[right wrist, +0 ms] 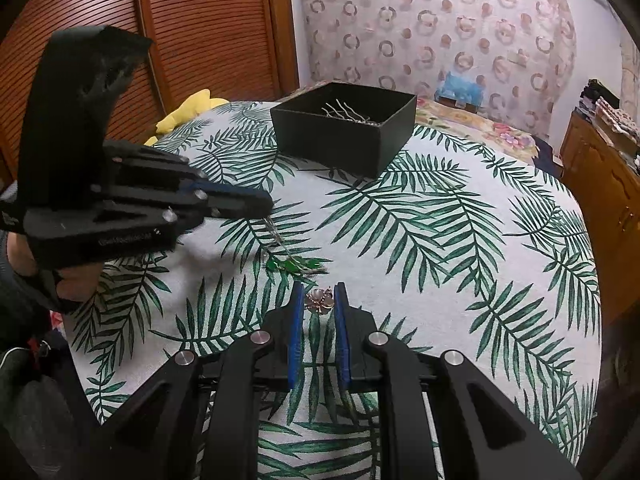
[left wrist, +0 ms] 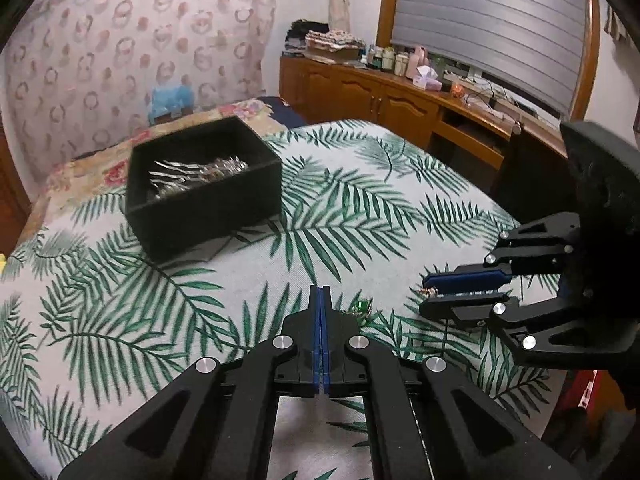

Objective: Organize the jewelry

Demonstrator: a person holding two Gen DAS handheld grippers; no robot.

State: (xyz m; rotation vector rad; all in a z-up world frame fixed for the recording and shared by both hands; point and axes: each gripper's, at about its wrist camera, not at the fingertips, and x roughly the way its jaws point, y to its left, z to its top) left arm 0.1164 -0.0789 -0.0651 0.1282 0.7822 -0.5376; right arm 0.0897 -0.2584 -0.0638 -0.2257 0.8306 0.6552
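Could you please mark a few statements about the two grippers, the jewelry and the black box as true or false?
1. The left gripper is shut on the chain of a green-leaf piece. True.
2. The right gripper is empty. False: its pads pinch a pink flower ornament.
3. The black box holds silver hairpins. True.
4. The box has its lid on. False: it stands open.

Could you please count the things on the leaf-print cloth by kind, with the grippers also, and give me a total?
Black box holding silver hairpins: 1
Green-leaf jewelry piece, hanging from the left gripper: 1
Pink flower piece, between the right gripper fingers: 1
Grippers: 2
Total: 5
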